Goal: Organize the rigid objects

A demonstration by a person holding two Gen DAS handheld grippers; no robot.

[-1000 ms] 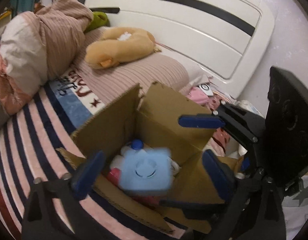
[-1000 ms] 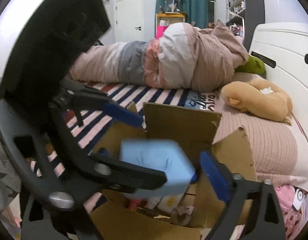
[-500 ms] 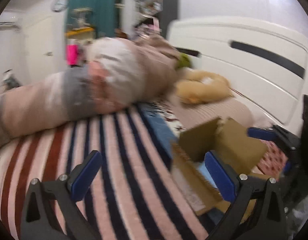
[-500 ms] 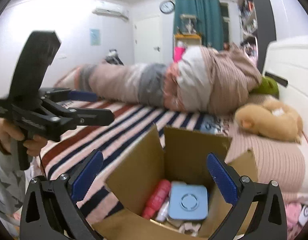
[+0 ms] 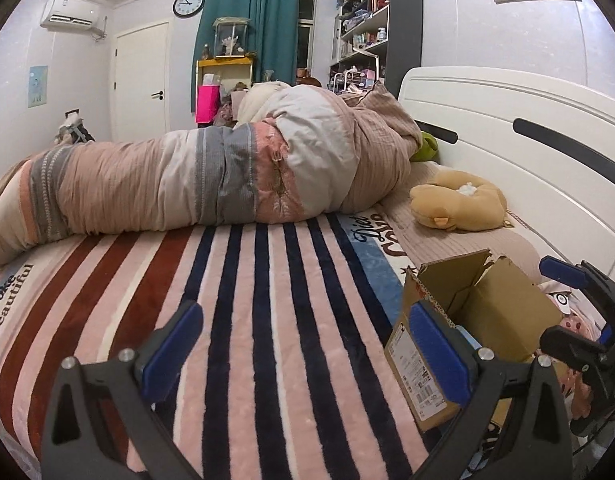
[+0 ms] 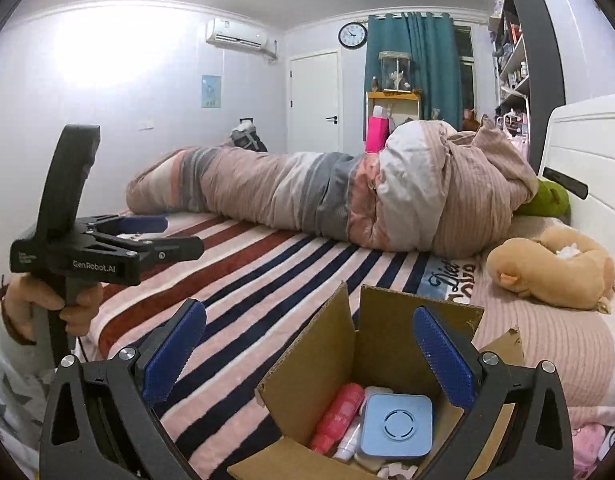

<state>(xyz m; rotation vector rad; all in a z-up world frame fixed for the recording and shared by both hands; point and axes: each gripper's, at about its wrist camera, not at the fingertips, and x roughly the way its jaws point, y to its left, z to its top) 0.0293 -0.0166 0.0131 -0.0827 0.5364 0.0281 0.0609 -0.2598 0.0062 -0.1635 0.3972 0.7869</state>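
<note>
An open cardboard box (image 6: 371,344) sits on the striped bed; it also shows in the left wrist view (image 5: 467,320) at lower right. Inside lie a light blue square case (image 6: 395,426), a pink bottle (image 6: 337,416) and small white items. My right gripper (image 6: 307,352) is open and empty, above the box's near side. My left gripper (image 5: 307,348) is open and empty over the striped blanket, left of the box; it shows in the right wrist view (image 6: 163,232) held in a hand at far left. The right gripper shows in the left wrist view (image 5: 571,304) beyond the box.
A rolled striped duvet (image 5: 211,176) lies across the bed's far side. A tan plush cushion (image 6: 551,272) and a green plush (image 6: 547,200) sit near the white headboard (image 5: 507,136). Pink items (image 5: 575,320) lie right of the box.
The blue case left the right gripper and now lies in the box. Both grippers pulled back; the left one swung away to the left over the blanket.
</note>
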